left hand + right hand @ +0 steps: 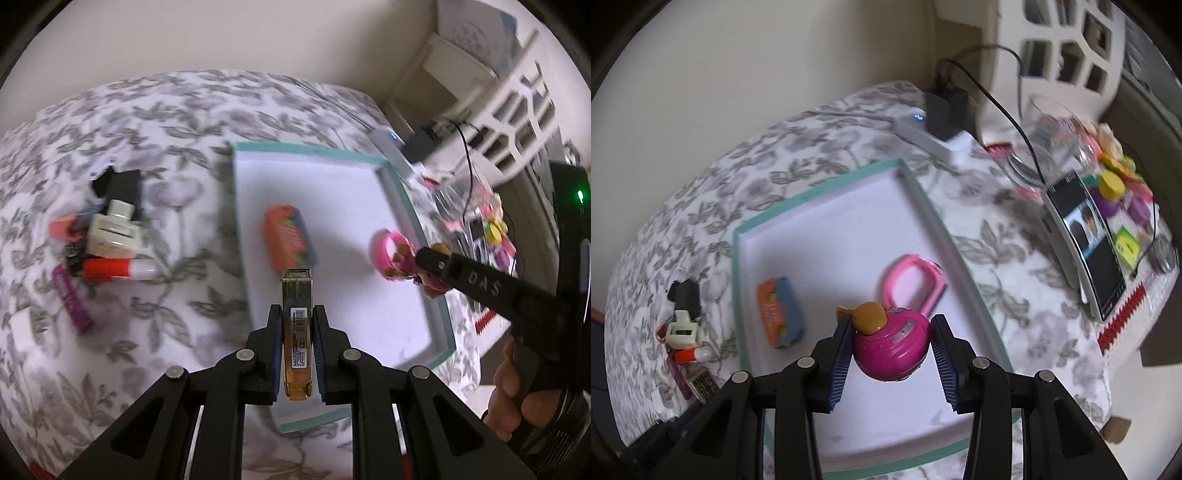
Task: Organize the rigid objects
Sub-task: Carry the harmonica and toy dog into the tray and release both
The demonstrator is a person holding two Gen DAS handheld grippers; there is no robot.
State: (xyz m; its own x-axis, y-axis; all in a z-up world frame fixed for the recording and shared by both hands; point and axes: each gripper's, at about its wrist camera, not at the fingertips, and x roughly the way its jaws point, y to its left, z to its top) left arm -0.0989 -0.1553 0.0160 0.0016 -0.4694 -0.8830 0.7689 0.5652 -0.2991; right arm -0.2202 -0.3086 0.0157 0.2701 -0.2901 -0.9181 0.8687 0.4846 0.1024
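My left gripper (pixel 296 317) is shut on a slim gold bottle (pixel 296 332) and holds it over the near left part of a white tray with a teal rim (pixel 441 314). An orange and blue pack (pixel 288 240) and a pink watch (pixel 391 245) lie in the tray. My right gripper (pixel 891 328) is over the tray (pixel 738 288) with its jaws around a magenta round toy with a tan head (pixel 892 347); the left pad touches it, and a small gap shows at the right pad. The pink watch (pixel 916 284) and the pack (pixel 779 314) lie beyond it.
A pile of small items lies left of the tray on the floral cloth: a cream bottle (pixel 114 232), a red and white tube (pixel 118 268), a purple bar (pixel 72 301), black pieces (pixel 118 184). On the right stand a phone (pixel 1086 243), a glass jar (pixel 1045 147), coloured toys (pixel 1115 184) and a power strip (pixel 931 136).
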